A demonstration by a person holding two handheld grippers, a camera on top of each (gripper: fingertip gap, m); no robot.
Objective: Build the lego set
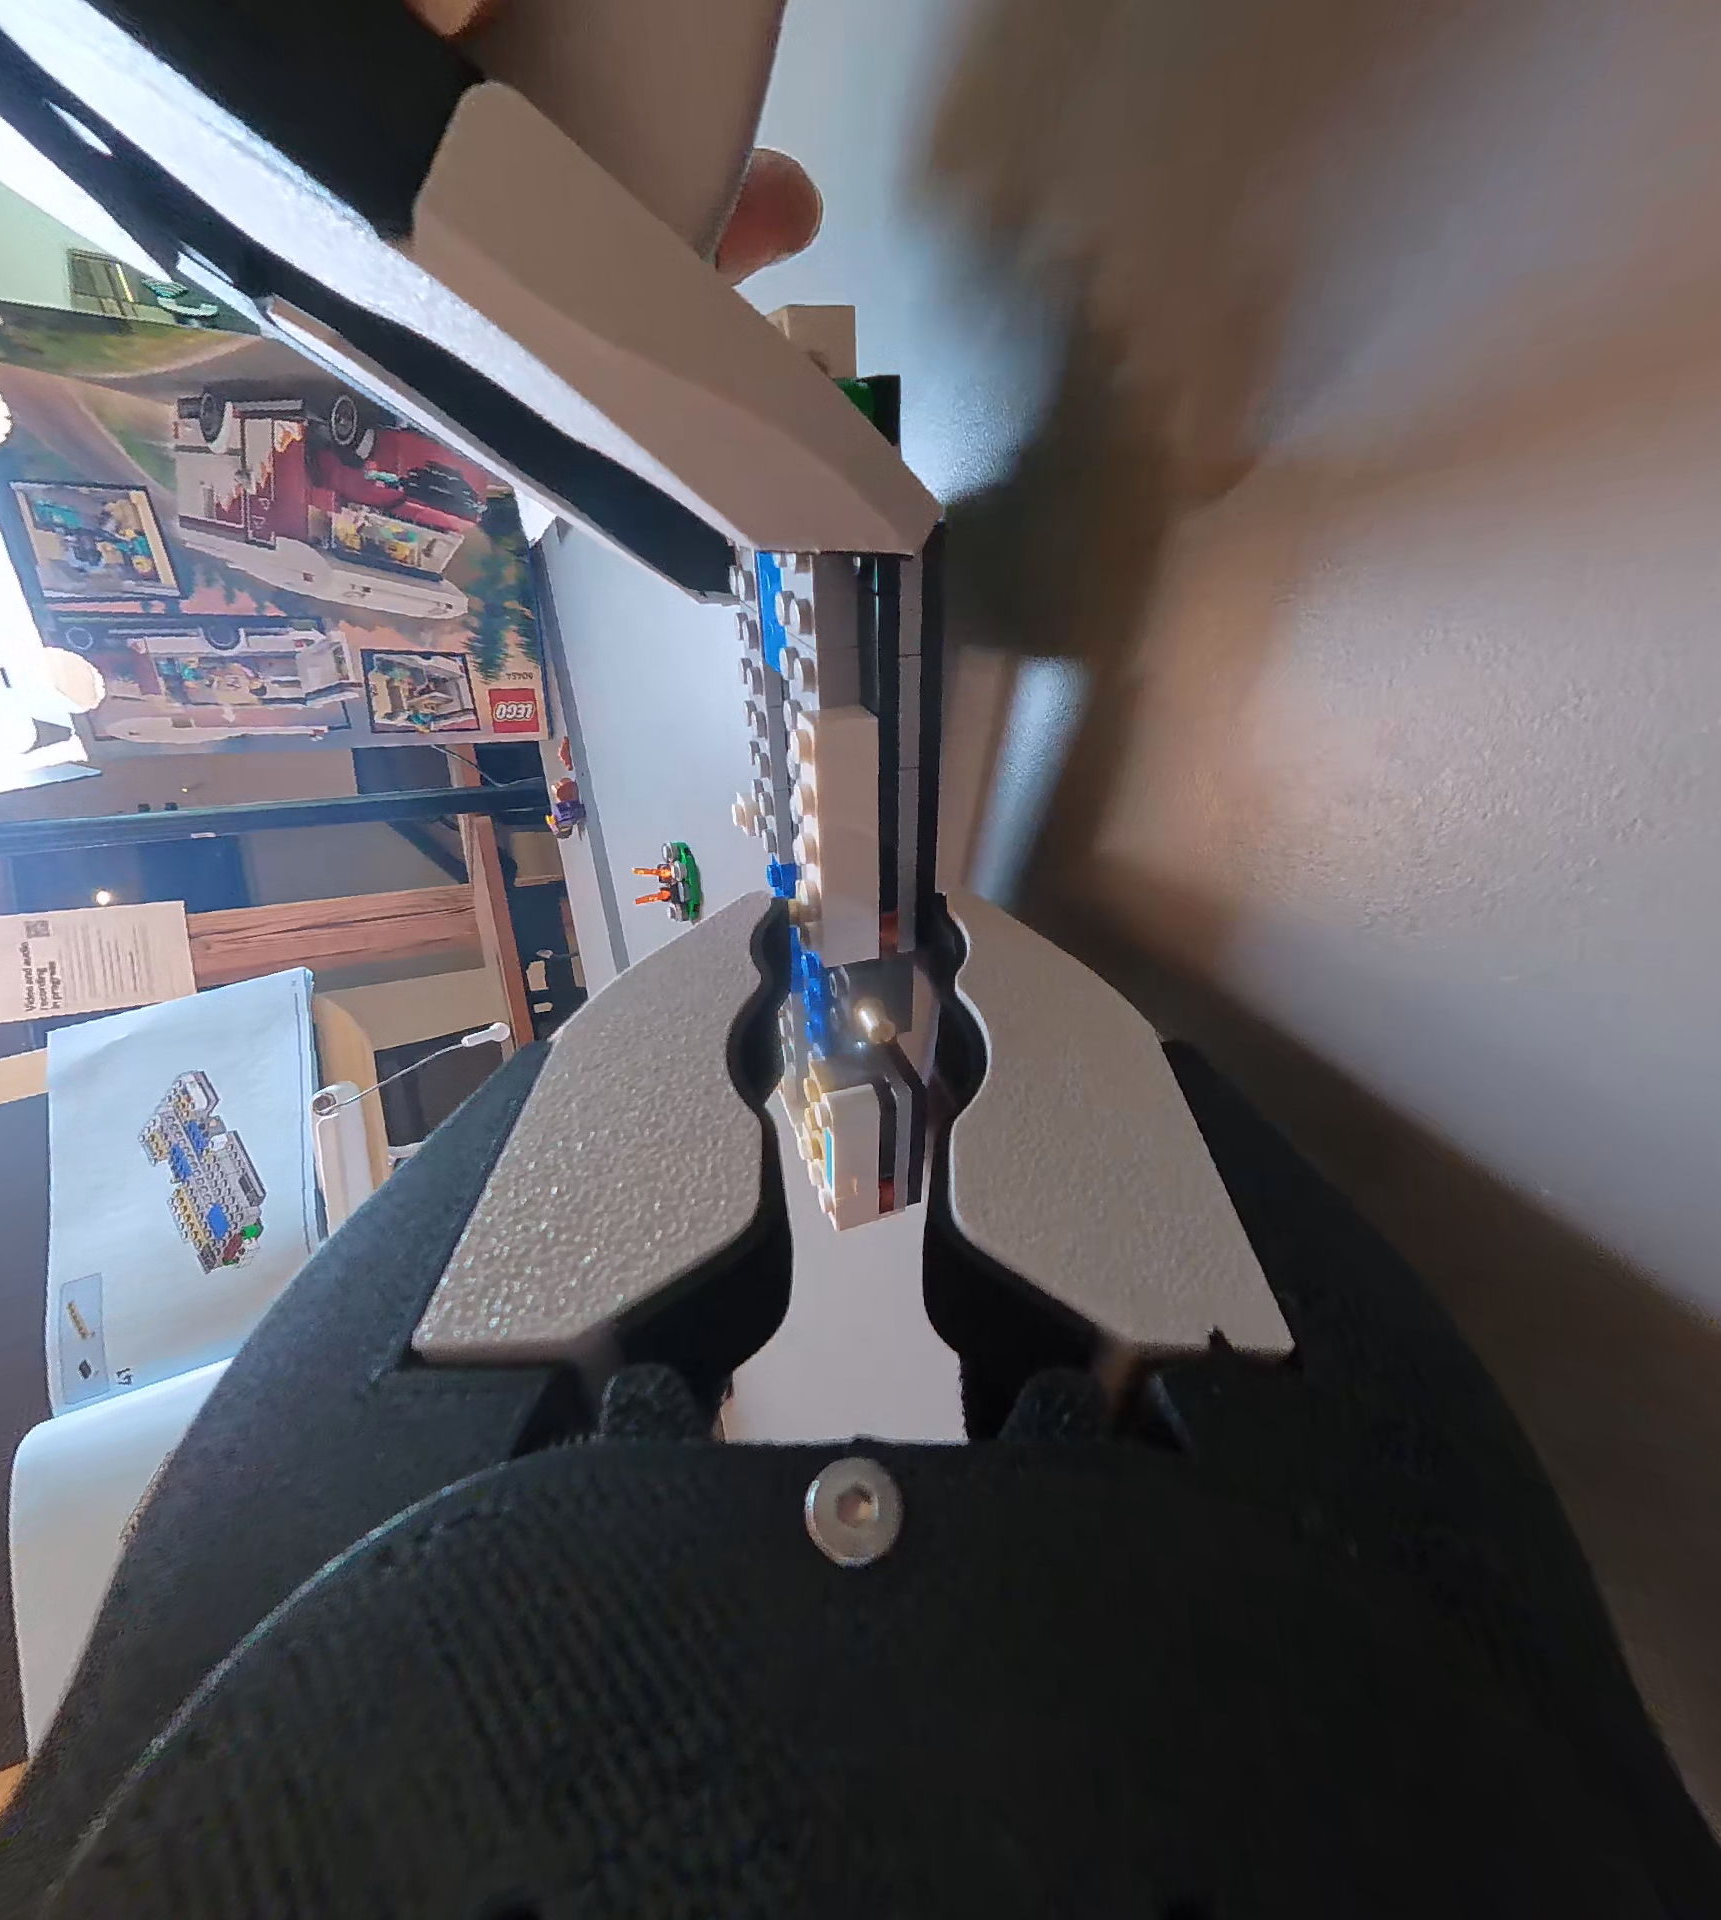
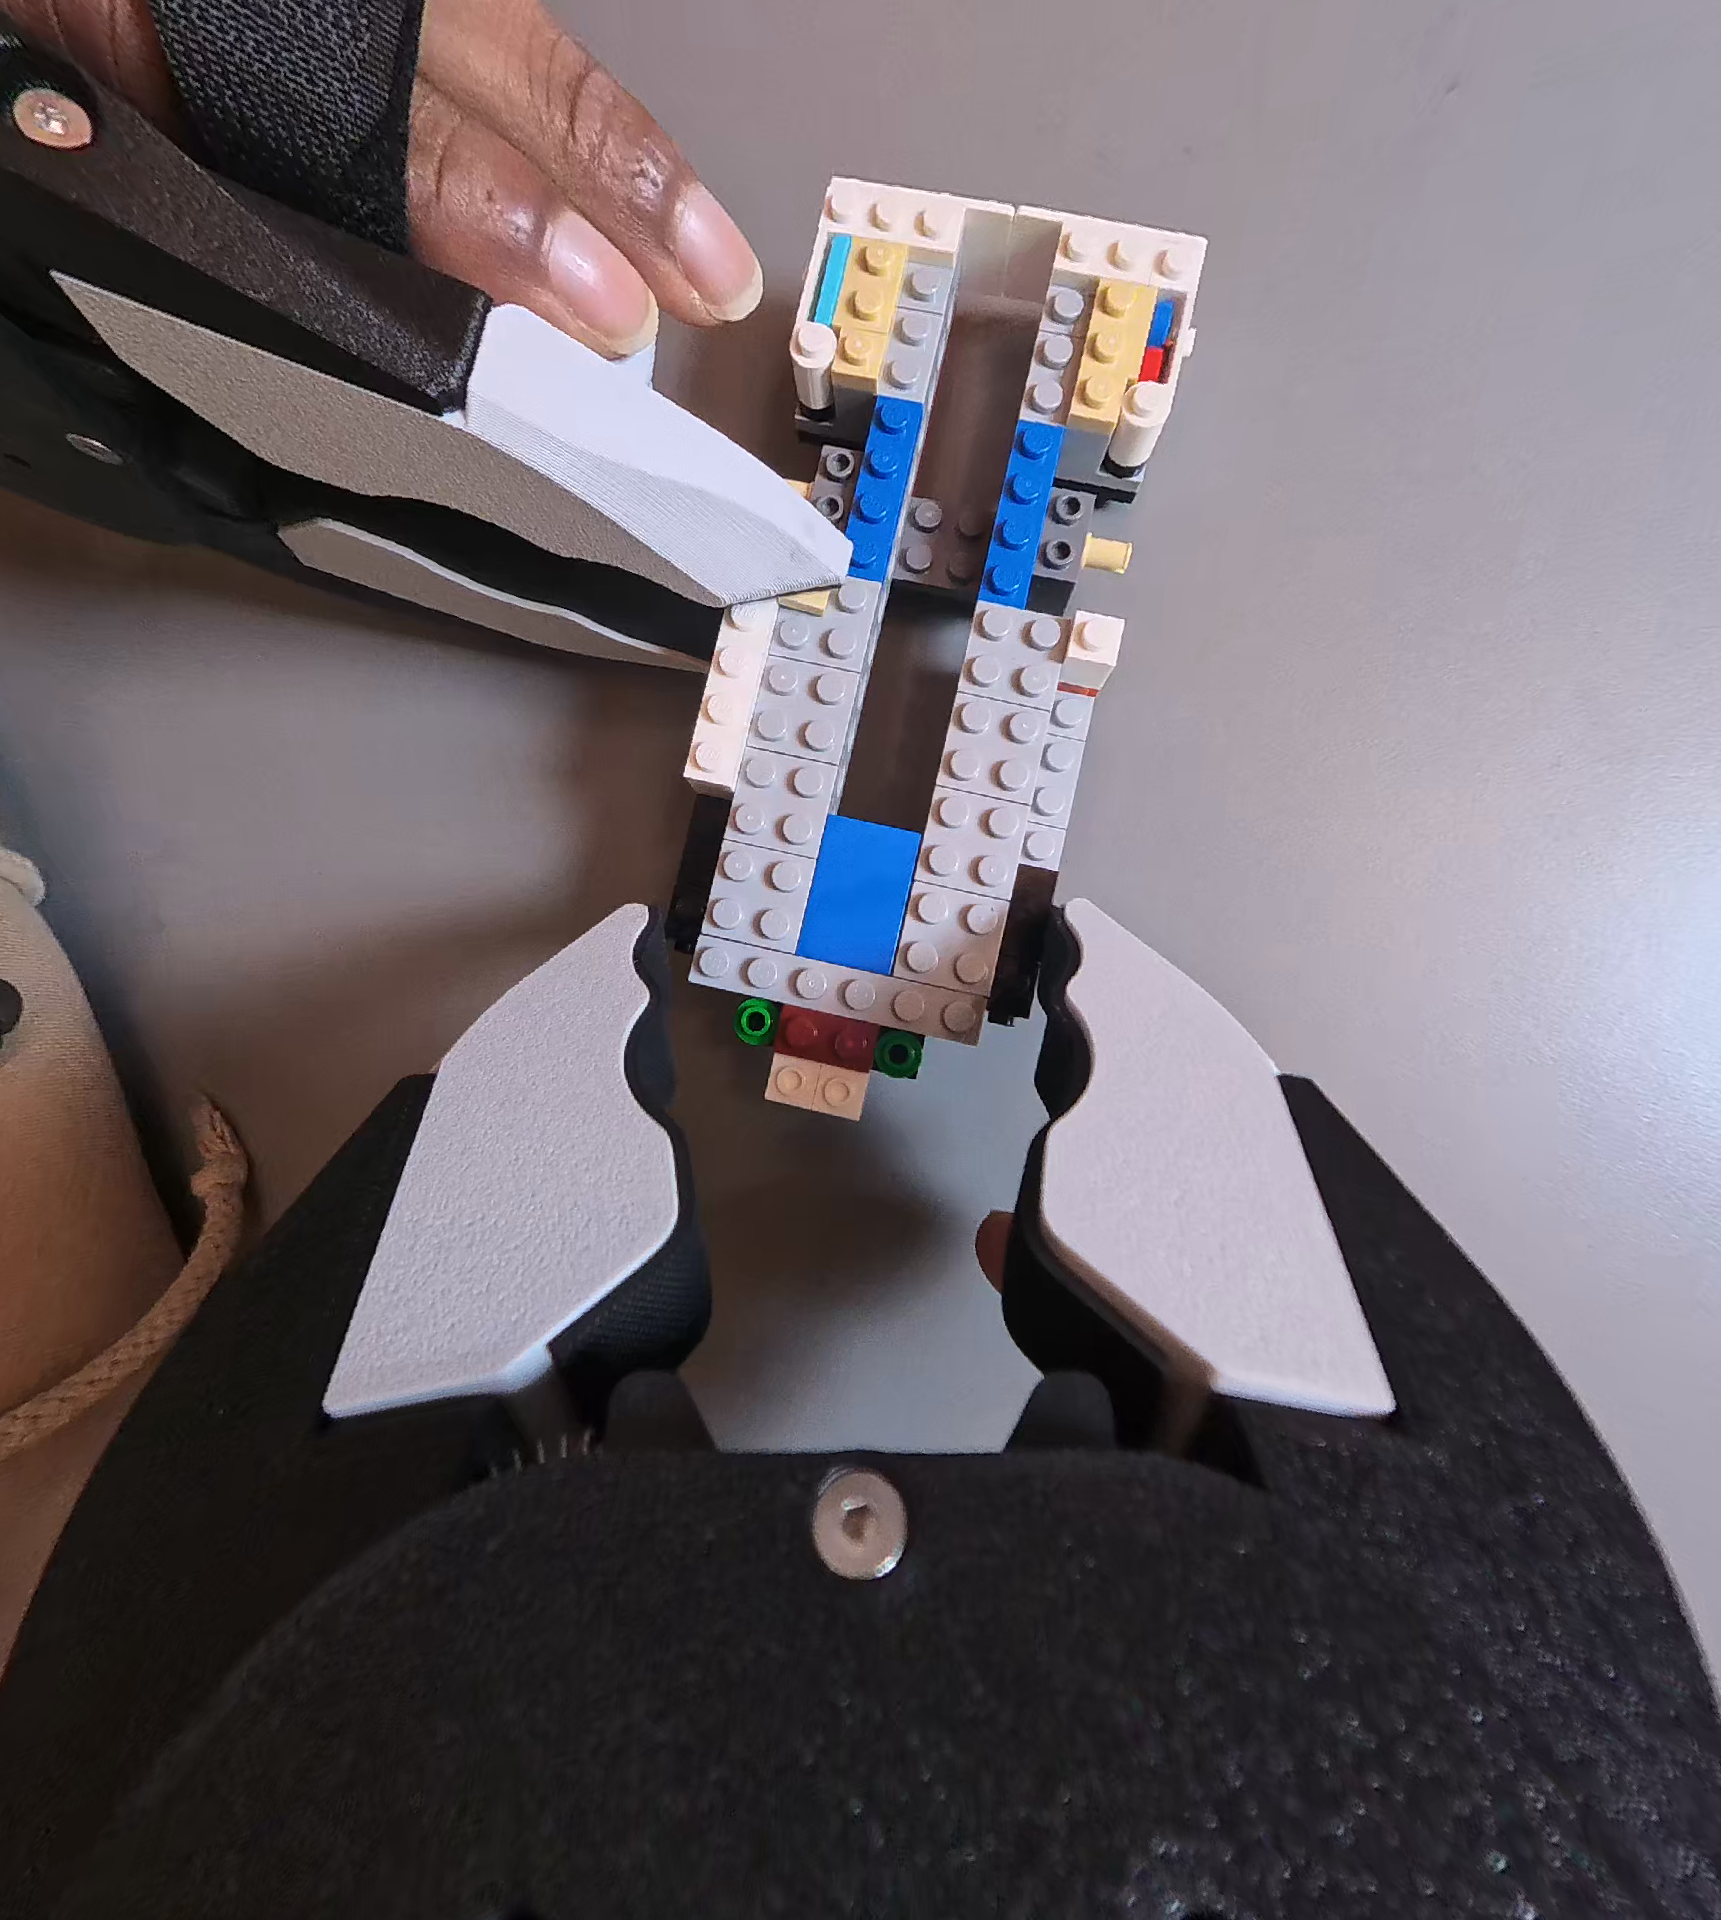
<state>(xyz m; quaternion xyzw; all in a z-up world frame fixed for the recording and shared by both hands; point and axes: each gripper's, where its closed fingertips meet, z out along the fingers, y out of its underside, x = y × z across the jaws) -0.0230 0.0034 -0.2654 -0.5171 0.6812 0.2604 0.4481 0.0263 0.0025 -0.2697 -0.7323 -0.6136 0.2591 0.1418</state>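
A long brick model (image 2: 866, 727) of grey, blue, white and tan plates is held over the grey table (image 2: 1458, 727). My right gripper (image 2: 854, 925) straddles its near end, and both pads (image 2: 1064, 966) press on the black sides. My left gripper (image 2: 783, 582) comes in from the left and clamps the model's left edge from above and below. In the left wrist view the model (image 1: 840, 769) is seen edge-on between my left gripper's (image 1: 856, 925) pads, which press on both of its faces. The right gripper's finger (image 1: 783, 447) lies across the model's far end.
A printed toy box (image 1: 264, 571) and an open instruction booklet (image 1: 181, 1174) stand at the table's far side. A small green piece with orange parts (image 1: 674, 878) and a small purple figure (image 1: 565, 805) lie on the table. A person's hand (image 2: 575, 208) holds the left gripper. Across from one pair of fingers to the other is roughly 6 centimetres.
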